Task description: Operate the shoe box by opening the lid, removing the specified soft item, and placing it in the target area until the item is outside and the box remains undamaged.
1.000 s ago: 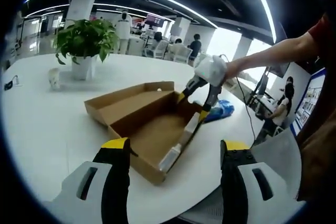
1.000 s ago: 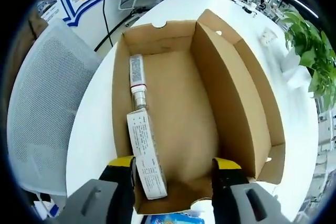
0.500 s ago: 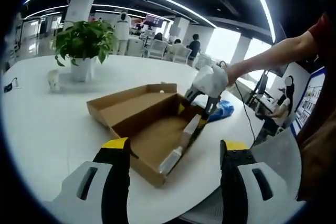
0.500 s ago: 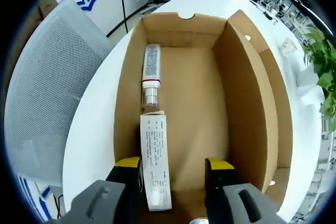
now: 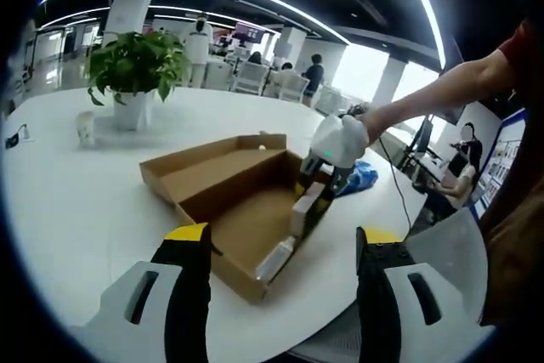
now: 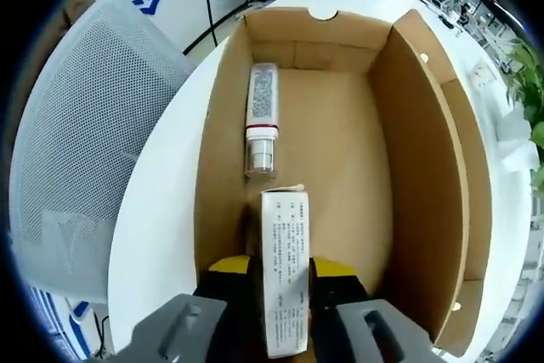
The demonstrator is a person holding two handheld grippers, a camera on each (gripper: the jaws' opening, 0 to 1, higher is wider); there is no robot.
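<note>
Shoe box [image 6: 416,167]: plain brown cardboard, inside and out. Carton [image 6: 285,269] between the right gripper [image 6: 282,271] jaws: white with fine black print. Tube [image 6: 262,116] in the box: white, printed body, red band, clear cap. Gripper jaws: black with yellow tips, grey bodies. Table [image 5: 76,201]: white. Packet [image 5: 359,178] beside the box: blue. Plant [image 5: 136,61]: green leaves, white pot.

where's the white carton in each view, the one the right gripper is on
Left gripper view: white carton stands right of centre at the cardboard box's near wall, under the right gripper.
Right gripper view: bottom centre, between the jaws.
Shared landmark: the tube lying along that wall.
</note>
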